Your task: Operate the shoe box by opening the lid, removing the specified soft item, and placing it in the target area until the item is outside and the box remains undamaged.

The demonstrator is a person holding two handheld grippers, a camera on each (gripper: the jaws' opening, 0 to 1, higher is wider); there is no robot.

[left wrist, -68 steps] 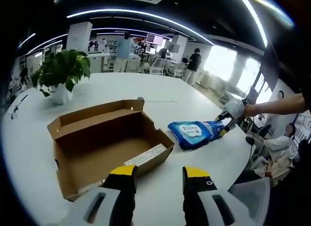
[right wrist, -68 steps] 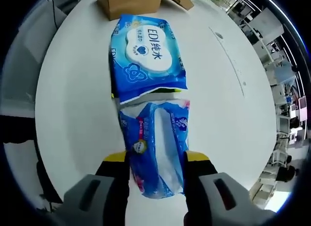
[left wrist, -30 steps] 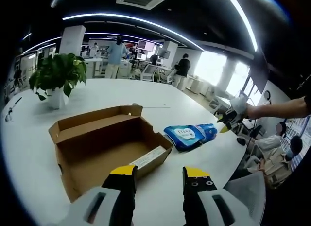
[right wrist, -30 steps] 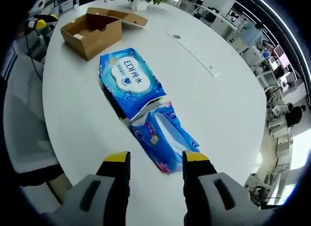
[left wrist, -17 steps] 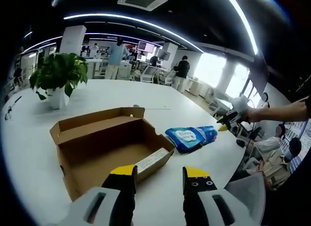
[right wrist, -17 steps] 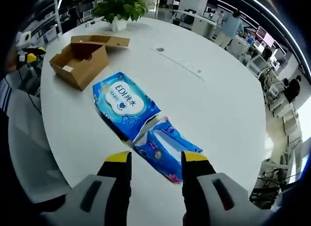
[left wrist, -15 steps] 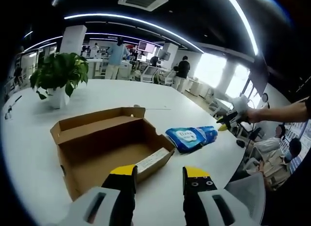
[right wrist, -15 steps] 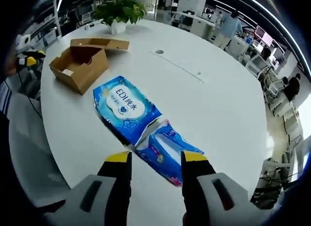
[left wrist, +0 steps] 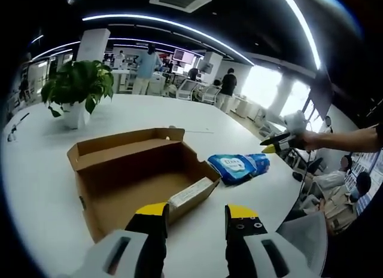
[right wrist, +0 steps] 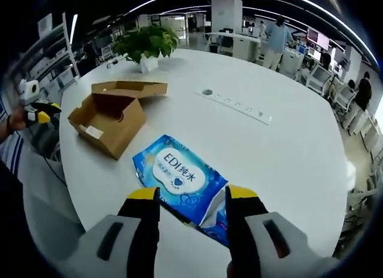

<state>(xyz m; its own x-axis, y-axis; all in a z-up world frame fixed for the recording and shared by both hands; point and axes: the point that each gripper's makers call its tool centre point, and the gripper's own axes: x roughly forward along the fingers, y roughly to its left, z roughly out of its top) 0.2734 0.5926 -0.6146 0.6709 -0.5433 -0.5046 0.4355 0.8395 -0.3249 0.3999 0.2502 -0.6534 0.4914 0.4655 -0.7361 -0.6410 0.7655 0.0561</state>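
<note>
The brown cardboard shoe box (left wrist: 137,170) lies open on the white table (left wrist: 42,170), its lid folded back behind it and a white label (left wrist: 190,191) on its near wall. To its right lies a blue wet-wipes pack (left wrist: 236,166). My left gripper (left wrist: 194,213) is open just before the box's near edge, holding nothing. In the right gripper view the box (right wrist: 111,119) is at the left, and the blue pack (right wrist: 179,176) lies under my open right gripper (right wrist: 192,197), which hovers above it. A second blue pack (right wrist: 216,221) peeks out beside the right jaw.
A potted plant (left wrist: 78,89) stands at the table's far left. A cable outlet strip (right wrist: 236,104) is set into the table's middle. A gloved hand holds the right gripper (left wrist: 276,144) past the packs. People stand at desks behind. The left gripper (right wrist: 39,116) is near the table's edge.
My right gripper has let go of the smaller blue pack and drawn back and up; both packs stay on the table. The left gripper has barely shifted.
</note>
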